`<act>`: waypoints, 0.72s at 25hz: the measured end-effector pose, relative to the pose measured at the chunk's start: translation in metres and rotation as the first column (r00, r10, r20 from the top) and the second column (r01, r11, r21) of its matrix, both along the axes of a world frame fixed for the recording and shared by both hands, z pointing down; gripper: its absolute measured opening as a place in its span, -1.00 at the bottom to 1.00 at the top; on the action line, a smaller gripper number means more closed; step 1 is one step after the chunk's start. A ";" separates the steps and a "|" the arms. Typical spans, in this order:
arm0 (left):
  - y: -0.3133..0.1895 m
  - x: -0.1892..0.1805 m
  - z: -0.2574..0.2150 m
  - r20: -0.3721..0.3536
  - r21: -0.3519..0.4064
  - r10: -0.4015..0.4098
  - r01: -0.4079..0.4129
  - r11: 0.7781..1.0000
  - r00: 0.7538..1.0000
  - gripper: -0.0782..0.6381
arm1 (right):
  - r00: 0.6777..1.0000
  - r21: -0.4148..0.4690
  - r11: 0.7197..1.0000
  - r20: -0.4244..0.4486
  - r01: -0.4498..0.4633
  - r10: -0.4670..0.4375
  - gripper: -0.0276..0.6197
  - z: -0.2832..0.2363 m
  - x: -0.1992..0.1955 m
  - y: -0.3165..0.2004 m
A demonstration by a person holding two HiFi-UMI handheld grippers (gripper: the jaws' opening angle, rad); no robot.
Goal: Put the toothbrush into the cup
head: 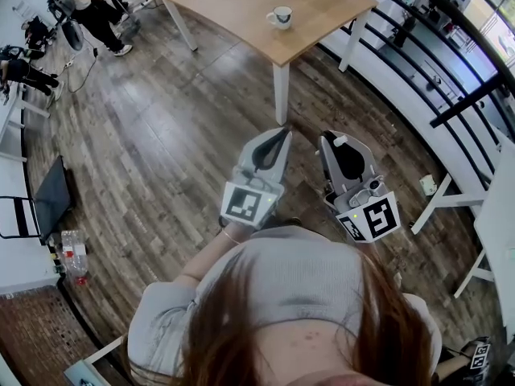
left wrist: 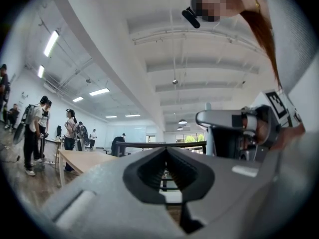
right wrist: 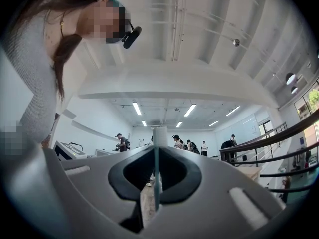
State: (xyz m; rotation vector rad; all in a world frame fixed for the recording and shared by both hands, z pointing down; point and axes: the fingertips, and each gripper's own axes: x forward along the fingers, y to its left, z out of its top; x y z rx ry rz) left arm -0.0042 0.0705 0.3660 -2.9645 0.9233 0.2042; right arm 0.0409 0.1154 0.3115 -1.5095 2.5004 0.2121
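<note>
Dark plank flooring (head: 161, 135) is filling most of the head view; a pale wooden worktop (head: 241, 6) on white legs is standing at the top edge; a white cup (head: 281, 17) with a dark rim is sitting upright on it, well apart from both claws; the person is holding the left claw (head: 282, 132) and the right claw (head: 331, 137) side by side in front of the chest, both pointing toward the worktop; the left claw is keeping its jaws pressed together with nothing between them; the right claw is pinching the toothbrush (right wrist: 156, 178), its thin translucent handle running upright between the pads and its white end sticking out above the tips; a black railing (head: 475, 95) is curving along the right side.
</note>
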 end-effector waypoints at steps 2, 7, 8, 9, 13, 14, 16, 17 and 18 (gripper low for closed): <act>0.006 0.002 0.005 0.009 -0.007 -0.006 0.007 1.000 1.000 -0.77 | 1.000 -0.001 1.000 0.004 0.003 -0.003 -0.87 0.003 0.005 0.003; 0.008 0.007 0.005 0.015 -0.013 -0.006 0.006 1.000 1.000 -0.77 | 0.999 -0.018 0.999 0.018 0.030 -0.030 -0.88 0.010 0.010 -0.002; 0.006 0.007 0.004 0.011 -0.010 -0.009 0.009 1.000 1.000 -0.77 | 1.000 -0.013 0.999 0.002 0.030 -0.030 -0.88 0.010 0.010 -0.003; 0.003 0.008 0.003 0.010 -0.008 -0.012 0.012 1.000 1.000 -0.77 | 0.999 -0.005 1.000 -0.016 0.029 -0.029 -0.88 0.009 0.010 -0.005; -0.014 0.012 0.000 0.003 0.002 -0.018 0.018 1.000 1.000 -0.77 | 0.996 0.018 0.999 -0.086 0.026 -0.025 -0.88 0.008 0.007 -0.021; -0.021 0.012 -0.001 -0.004 0.009 -0.017 0.017 1.000 1.000 -0.77 | 0.995 0.025 0.999 -0.095 0.025 -0.022 -0.88 0.007 0.007 -0.026; -0.037 0.015 -0.005 -0.020 0.024 -0.013 0.013 1.000 1.000 -0.77 | 0.996 0.035 0.999 -0.087 0.024 -0.021 -0.88 0.005 0.009 -0.039; -0.046 0.017 -0.006 -0.029 0.029 -0.011 0.012 1.000 1.000 -0.77 | 0.997 0.038 0.999 -0.076 0.024 -0.021 -0.88 0.003 0.011 -0.048; -0.056 0.020 -0.007 -0.039 0.032 -0.009 0.010 0.999 0.999 -0.77 | 0.998 0.041 0.999 -0.065 0.022 -0.019 -0.88 0.002 0.015 -0.057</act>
